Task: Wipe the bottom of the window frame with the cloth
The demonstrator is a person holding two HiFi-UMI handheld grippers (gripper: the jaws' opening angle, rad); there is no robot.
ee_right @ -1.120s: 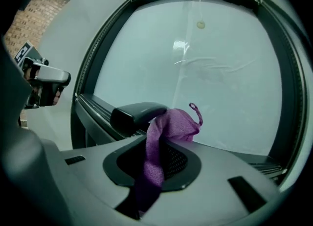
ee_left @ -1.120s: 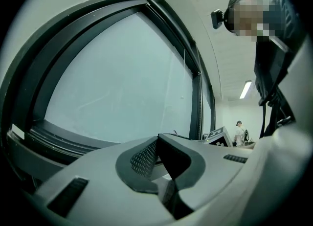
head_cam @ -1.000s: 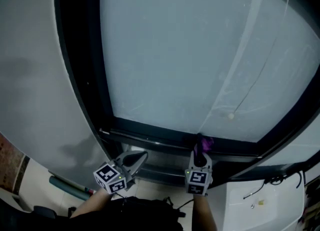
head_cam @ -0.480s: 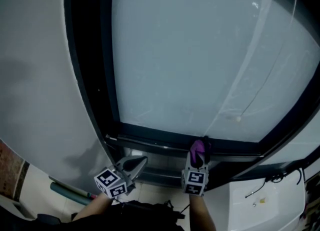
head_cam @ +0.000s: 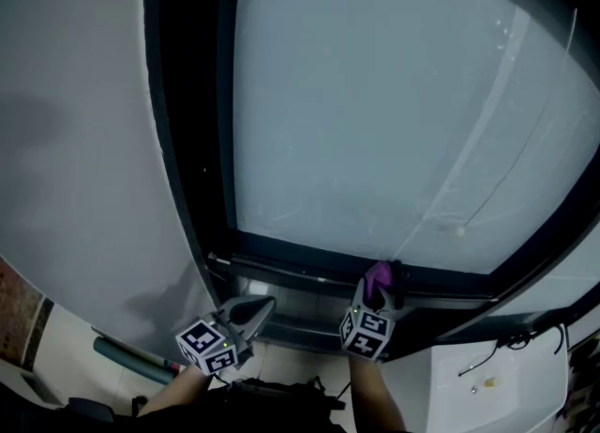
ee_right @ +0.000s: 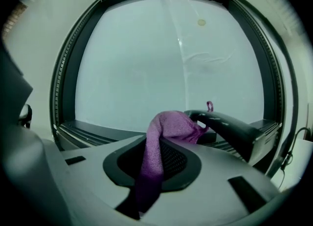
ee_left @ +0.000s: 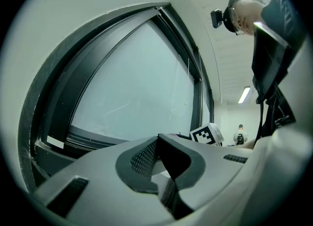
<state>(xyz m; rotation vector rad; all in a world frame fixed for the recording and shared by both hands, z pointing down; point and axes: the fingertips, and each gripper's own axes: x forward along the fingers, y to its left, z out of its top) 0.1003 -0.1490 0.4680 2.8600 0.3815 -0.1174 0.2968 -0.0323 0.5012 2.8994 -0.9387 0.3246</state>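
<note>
A purple cloth (head_cam: 378,276) (ee_right: 165,128) is pinched in my right gripper (head_cam: 376,292) (ee_right: 164,144), which is shut on it. The cloth's top bunches at the jaw tips and a strip hangs down between the pads. In the head view it sits right at the dark bottom window frame (head_cam: 300,267) (ee_right: 98,131), beside a black lever handle (ee_right: 230,128). My left gripper (head_cam: 246,311) (ee_left: 157,143) is shut and holds nothing. It hangs below the frame's left part (ee_left: 93,141), to the left of the right gripper's marker cube (ee_left: 206,134).
Frosted glass (head_cam: 394,112) fills the window, with a cord and small knob (head_cam: 459,231) hanging over it. A grey wall (head_cam: 75,159) lies left. A white cabinet (head_cam: 487,380) with cables stands lower right. A greenish roll (head_cam: 131,354) lies on the floor at the lower left.
The window has slid right and down in the head view. The right gripper with the cloth stays at the bottom frame and has tilted slightly. The left gripper has hardly moved.
</note>
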